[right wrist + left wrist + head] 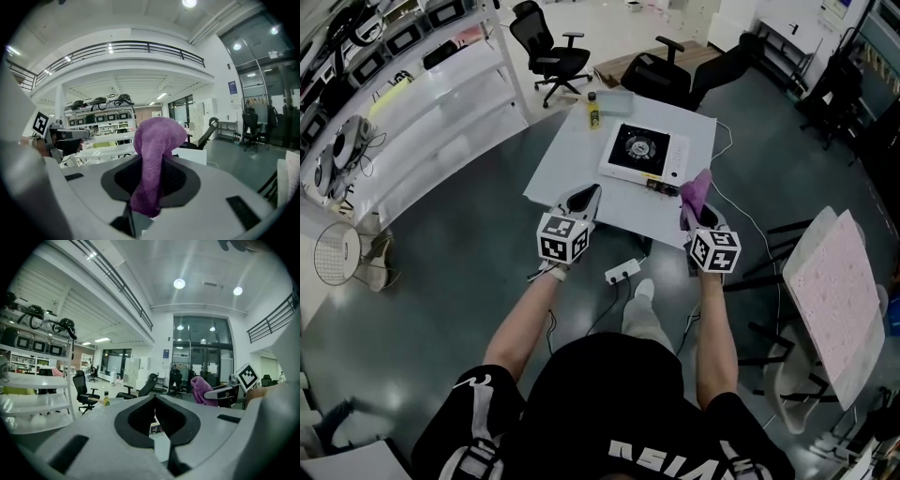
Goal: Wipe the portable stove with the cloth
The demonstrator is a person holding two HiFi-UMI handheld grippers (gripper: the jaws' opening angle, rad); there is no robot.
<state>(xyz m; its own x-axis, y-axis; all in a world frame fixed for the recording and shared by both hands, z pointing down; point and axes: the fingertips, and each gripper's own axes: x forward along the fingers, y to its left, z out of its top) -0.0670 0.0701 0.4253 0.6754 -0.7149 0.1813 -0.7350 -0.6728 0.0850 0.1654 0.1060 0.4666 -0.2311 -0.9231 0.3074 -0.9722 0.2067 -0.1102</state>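
Head view showed both grippers at the near edge of the white worktop (567, 164), open floor (459, 244) around it. The right gripper (687, 217) pinched the purple cloth (696, 190) just beside the portable stove (642, 152). The left gripper (592, 192), pressed together and empty, hovered by the worktop's near left edge.

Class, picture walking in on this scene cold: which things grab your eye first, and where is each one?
The purple cloth stands out most, clamped in the right gripper at the near edge of the white table. Next comes the white portable stove with its round black burner, lying mid-table just beyond the cloth. The left gripper, at the same edge, holds nothing.
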